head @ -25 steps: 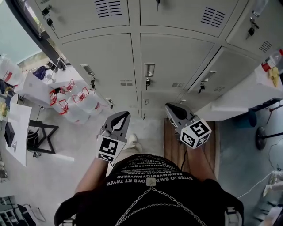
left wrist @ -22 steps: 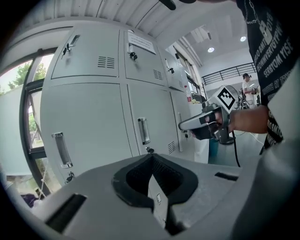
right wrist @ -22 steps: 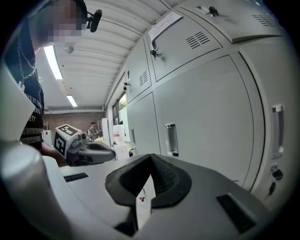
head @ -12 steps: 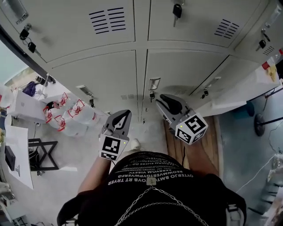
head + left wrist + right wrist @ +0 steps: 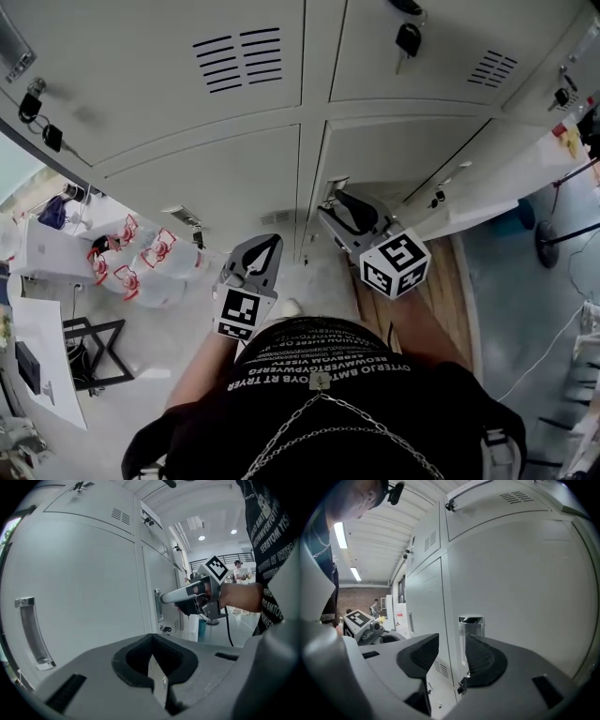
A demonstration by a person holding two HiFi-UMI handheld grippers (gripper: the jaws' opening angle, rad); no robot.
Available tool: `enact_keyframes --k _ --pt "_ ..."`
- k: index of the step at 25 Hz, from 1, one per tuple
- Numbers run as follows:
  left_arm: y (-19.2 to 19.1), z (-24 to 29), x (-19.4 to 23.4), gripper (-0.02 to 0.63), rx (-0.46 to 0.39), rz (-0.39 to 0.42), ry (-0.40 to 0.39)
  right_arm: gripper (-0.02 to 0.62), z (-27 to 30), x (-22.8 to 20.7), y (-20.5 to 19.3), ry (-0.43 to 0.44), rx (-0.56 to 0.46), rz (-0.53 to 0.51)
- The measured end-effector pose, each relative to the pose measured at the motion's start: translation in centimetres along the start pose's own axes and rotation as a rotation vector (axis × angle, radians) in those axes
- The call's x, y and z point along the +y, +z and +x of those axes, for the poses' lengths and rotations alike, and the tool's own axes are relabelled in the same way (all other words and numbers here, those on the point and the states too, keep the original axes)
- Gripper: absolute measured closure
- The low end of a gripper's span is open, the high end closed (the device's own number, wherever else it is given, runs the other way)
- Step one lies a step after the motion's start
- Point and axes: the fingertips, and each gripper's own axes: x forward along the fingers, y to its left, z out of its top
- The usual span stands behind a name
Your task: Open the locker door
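Observation:
The grey locker door (image 5: 412,150) in the middle row has a recessed metal handle (image 5: 335,187) at its left edge. My right gripper (image 5: 328,206) is right at that handle, its jaws opening. In the right gripper view the handle (image 5: 470,632) stands just beyond the gap of the right gripper (image 5: 450,644), close to the right finger (image 5: 485,660), and nothing is between the pads. A key (image 5: 462,685) hangs below the handle. My left gripper (image 5: 272,244) hangs lower, in front of the neighbouring door, shut and holding nothing. In its own view the left gripper (image 5: 157,686) sees the right gripper (image 5: 192,595).
The door to the left has its own handle (image 5: 33,632). Keys hang from upper lockers (image 5: 409,39) (image 5: 42,131). Packs of water bottles (image 5: 141,267) and a white table (image 5: 52,253) stand at the left. A wooden board (image 5: 441,300) lies on the floor at the right.
The right gripper has risen towards the locker handle and its jaws have gone from shut to apart. The lockers appear closer. The left gripper has barely moved.

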Motion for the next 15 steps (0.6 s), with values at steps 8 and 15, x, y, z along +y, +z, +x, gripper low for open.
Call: enact_keyframes --k 8,15 --pt "-1.0 -0.3 1.3 0.601 0.012 -0.005 -0.020 0.435 2.2 -0.8 -0.7 -0.059 0.062 0.031" --pt "-1.6 -0.1 1.7 0.601 0.015 -0.009 -0.037 0.437 2.3 -1.0 -0.8 -0.070 0.075 0.042"
